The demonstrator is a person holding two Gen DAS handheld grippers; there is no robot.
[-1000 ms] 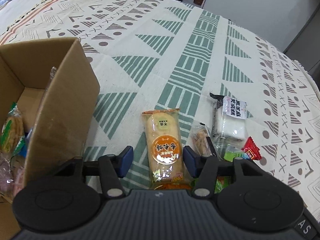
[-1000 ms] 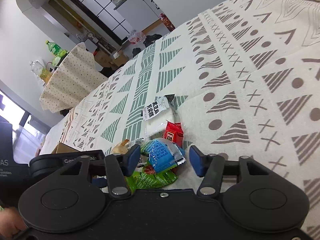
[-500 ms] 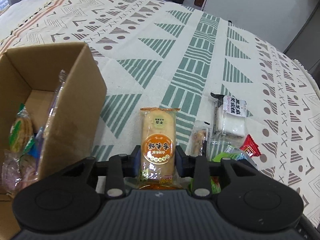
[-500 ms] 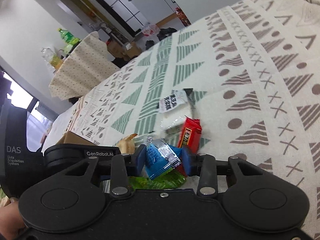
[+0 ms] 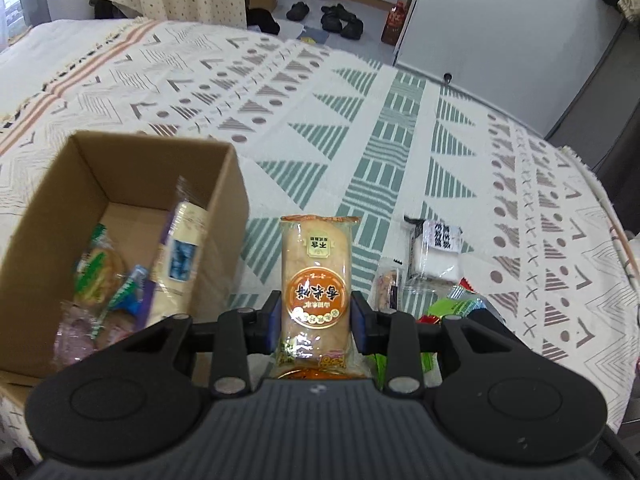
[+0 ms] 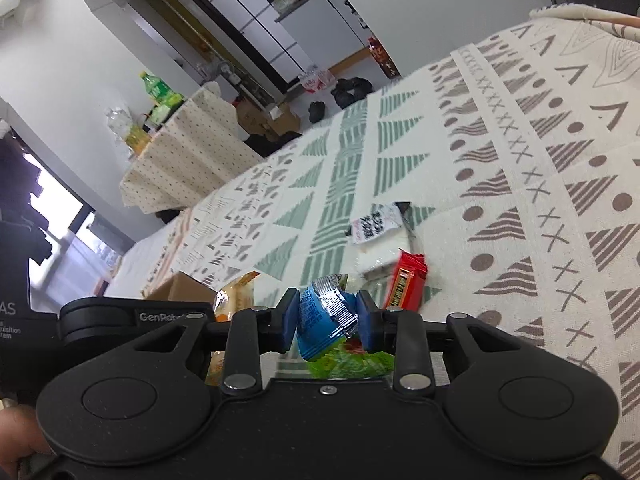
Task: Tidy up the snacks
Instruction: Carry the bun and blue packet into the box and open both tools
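My left gripper (image 5: 316, 320) is shut on an orange rice cracker pack (image 5: 316, 276) and holds it above the patterned cloth, just right of an open cardboard box (image 5: 120, 216) that holds several snacks. My right gripper (image 6: 328, 320) is shut on a blue snack packet (image 6: 324, 320), lifted over a green packet (image 6: 348, 362). A red packet (image 6: 406, 284) and a white packet (image 6: 380, 232) lie beyond it. The orange pack also shows in the right wrist view (image 6: 236, 296).
The white packet (image 5: 436, 256), a clear-wrapped snack (image 5: 386, 286) and green packets (image 5: 456, 306) lie right of my left gripper. The table (image 5: 360, 128) has a patterned cloth. Shoes (image 5: 340, 20) and a draped table (image 6: 180, 152) stand beyond it.
Both grippers closed from open onto their packets and lifted them. The left one rose and now shows the inside of the box.
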